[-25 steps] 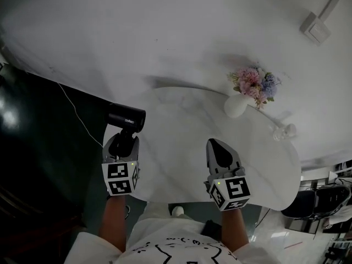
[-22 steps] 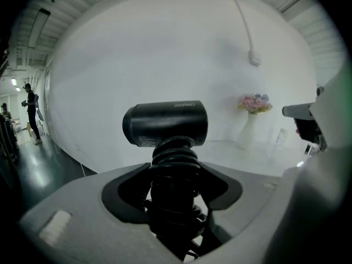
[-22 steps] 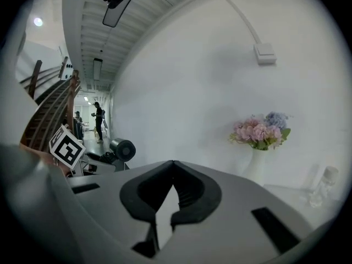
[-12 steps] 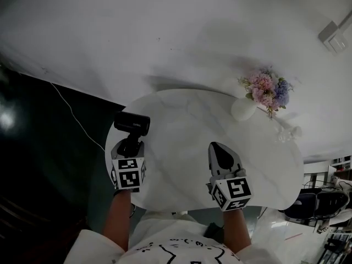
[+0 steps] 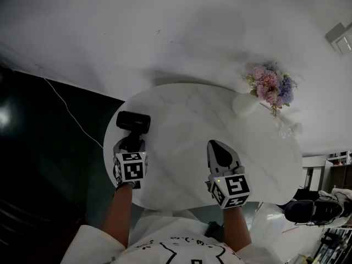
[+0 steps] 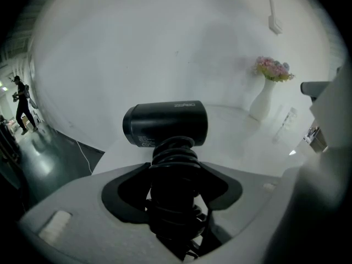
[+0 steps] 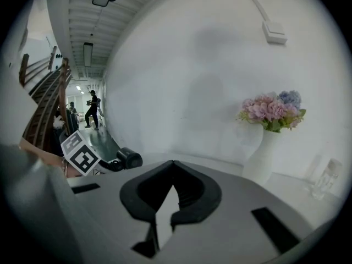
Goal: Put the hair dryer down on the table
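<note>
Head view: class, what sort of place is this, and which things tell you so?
Likely a staged indoor room, perhaps a studio: a white marble-look oval table against a plain white wall, a white vase of pink and purple flowers, a black hair dryer.

Left claw [image 6: 175, 166]: closed on the black dryer [image 6: 168, 122], gripping the handle, which is wound in coiled cord. I see the barrel lying crosswise just above the claw. White tabletop [image 6: 242, 142] lies beyond, and I cannot tell whether the dryer touches it. At far right a white vase [image 6: 263, 100] holds pink flowers [image 6: 272, 69]. Dark floor [image 6: 49, 153] at left, with a person [image 6: 22, 103] far off.
</note>
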`<state>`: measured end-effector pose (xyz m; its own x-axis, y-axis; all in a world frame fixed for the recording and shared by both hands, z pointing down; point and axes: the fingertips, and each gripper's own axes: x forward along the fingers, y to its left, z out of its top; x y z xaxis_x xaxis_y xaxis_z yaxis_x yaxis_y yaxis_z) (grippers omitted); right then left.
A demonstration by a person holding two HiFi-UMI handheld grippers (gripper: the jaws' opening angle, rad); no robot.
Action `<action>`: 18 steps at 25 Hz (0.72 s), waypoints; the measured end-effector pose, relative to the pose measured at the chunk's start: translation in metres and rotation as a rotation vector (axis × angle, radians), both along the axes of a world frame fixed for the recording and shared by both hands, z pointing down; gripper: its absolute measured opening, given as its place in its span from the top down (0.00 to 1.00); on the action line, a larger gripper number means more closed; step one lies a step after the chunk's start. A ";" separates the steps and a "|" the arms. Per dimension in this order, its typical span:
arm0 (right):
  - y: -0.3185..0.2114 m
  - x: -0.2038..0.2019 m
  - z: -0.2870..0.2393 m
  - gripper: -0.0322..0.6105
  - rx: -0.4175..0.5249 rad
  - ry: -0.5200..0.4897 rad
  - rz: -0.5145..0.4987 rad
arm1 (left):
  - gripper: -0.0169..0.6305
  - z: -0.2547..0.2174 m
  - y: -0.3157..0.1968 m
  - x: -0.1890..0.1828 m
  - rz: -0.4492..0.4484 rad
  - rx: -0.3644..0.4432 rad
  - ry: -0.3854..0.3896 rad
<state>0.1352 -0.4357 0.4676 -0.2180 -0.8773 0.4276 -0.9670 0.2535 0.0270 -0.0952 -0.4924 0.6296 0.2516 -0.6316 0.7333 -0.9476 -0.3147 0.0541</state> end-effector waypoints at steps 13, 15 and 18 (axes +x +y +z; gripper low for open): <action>-0.001 -0.015 0.001 0.95 -0.016 0.032 -0.022 | 0.57 0.013 -0.007 0.000 0.008 -0.016 -0.124; -0.001 -0.016 0.000 0.95 -0.013 0.035 -0.027 | 0.57 0.013 -0.006 -0.001 0.002 -0.017 -0.123; 0.000 -0.015 -0.001 0.95 -0.009 0.033 -0.028 | 0.57 0.013 -0.007 -0.001 -0.016 -0.021 -0.119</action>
<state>0.1206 -0.4357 0.4664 -0.2277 -0.8672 0.4428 -0.9582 0.2804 0.0564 -0.0957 -0.4993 0.6426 0.1518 -0.6190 0.7706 -0.9528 -0.2991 -0.0526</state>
